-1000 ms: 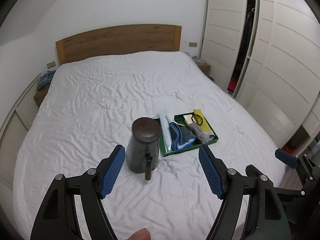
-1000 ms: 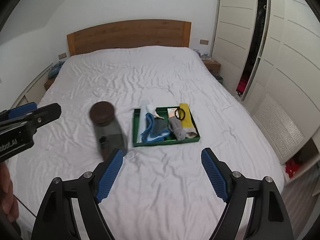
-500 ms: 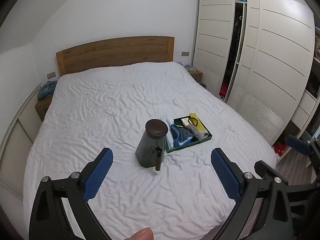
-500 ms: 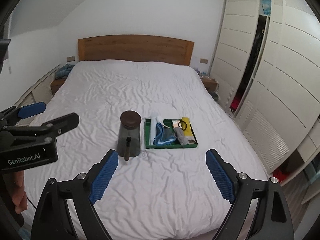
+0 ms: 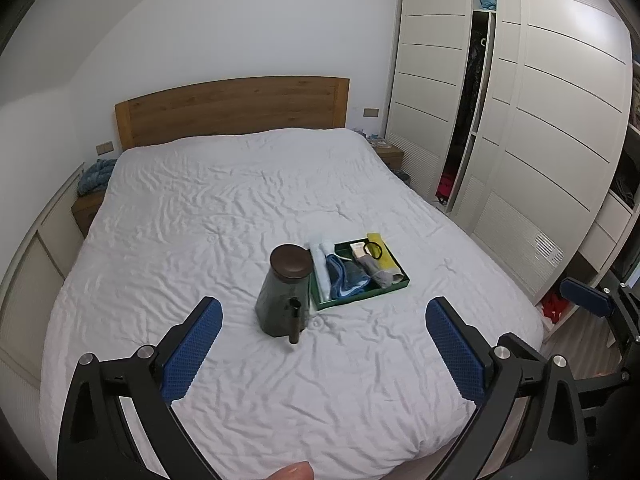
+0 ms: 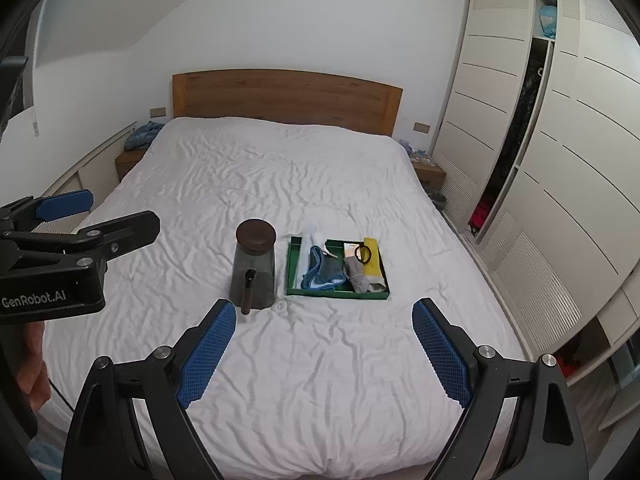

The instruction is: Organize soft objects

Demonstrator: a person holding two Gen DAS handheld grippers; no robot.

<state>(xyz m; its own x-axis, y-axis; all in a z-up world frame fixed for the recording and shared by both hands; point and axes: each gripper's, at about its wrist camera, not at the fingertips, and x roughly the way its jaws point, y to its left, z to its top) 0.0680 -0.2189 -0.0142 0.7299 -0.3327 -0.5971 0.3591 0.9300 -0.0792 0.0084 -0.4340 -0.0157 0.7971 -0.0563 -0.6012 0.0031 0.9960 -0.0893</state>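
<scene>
A green tray (image 5: 360, 305) (image 6: 336, 294) lies on the white bed. It holds a blue cloth (image 5: 344, 276) (image 6: 322, 270), a grey cloth (image 5: 378, 273) (image 6: 356, 276), a pale folded cloth (image 5: 320, 266), a yellow item (image 5: 386, 259) (image 6: 374, 265) and a black hair tie (image 5: 374, 249) (image 6: 363, 254). Left of the tray stands a dark jar (image 5: 284, 292) (image 6: 254, 268) with a brown lid. My left gripper (image 5: 323, 308) hovers short of the jar, its jaws opening with nothing between them. My right gripper (image 6: 323, 307) is open and empty, well back from the tray.
The bed (image 5: 200, 208) has a wooden headboard (image 5: 232, 108). A white wardrobe (image 5: 520, 140) with an open gap runs along the right. A nightstand (image 6: 130, 158) with a blue bundle stands at the left, another (image 6: 430, 170) at the right. A person's fingertip (image 5: 292, 472) shows below.
Both grippers have drawn back and risen from the bed, so the jar and tray look smaller. The left jaws have spread wider, away from the jar; the right jaws widened a little.
</scene>
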